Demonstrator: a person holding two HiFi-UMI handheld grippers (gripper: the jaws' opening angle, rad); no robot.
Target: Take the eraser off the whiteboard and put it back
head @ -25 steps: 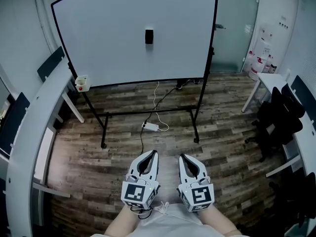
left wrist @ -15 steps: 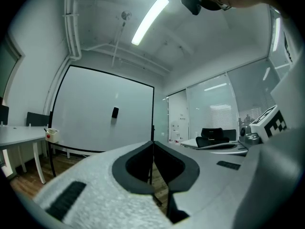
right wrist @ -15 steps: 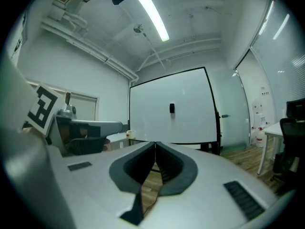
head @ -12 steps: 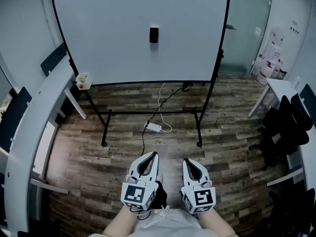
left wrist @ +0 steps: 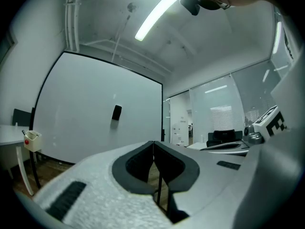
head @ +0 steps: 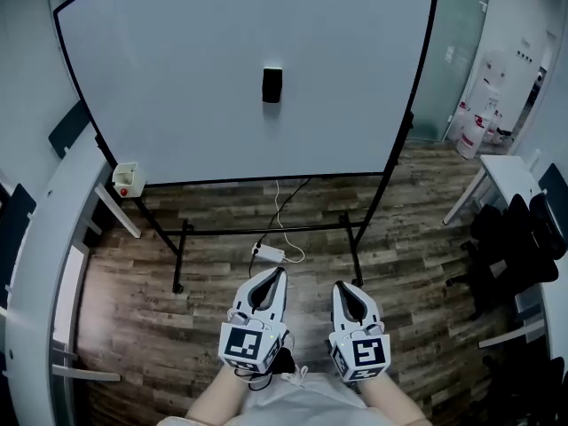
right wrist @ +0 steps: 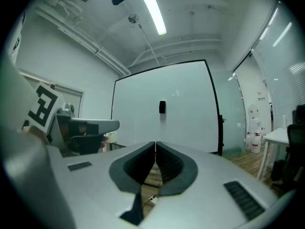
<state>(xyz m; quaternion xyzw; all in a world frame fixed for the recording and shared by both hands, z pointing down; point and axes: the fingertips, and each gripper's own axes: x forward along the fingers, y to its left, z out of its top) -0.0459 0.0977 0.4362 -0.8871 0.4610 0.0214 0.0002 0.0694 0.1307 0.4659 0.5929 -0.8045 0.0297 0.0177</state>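
A small black eraser clings to the middle of a big whiteboard on a black rolling stand. It also shows as a dark block in the left gripper view and the right gripper view. My left gripper and right gripper are held side by side low in the head view, well short of the board, pointing level at it. Both are shut with nothing between the jaws.
A white power strip with cables lies on the wood floor under the stand. A small white box with a red button hangs at the board's lower left. A curved white desk runs along the left; black chairs and a white table stand right.
The whiteboard and eraser have grown larger and shifted lower in the head view as I came closer. Both grippers have stayed shut and side by side.
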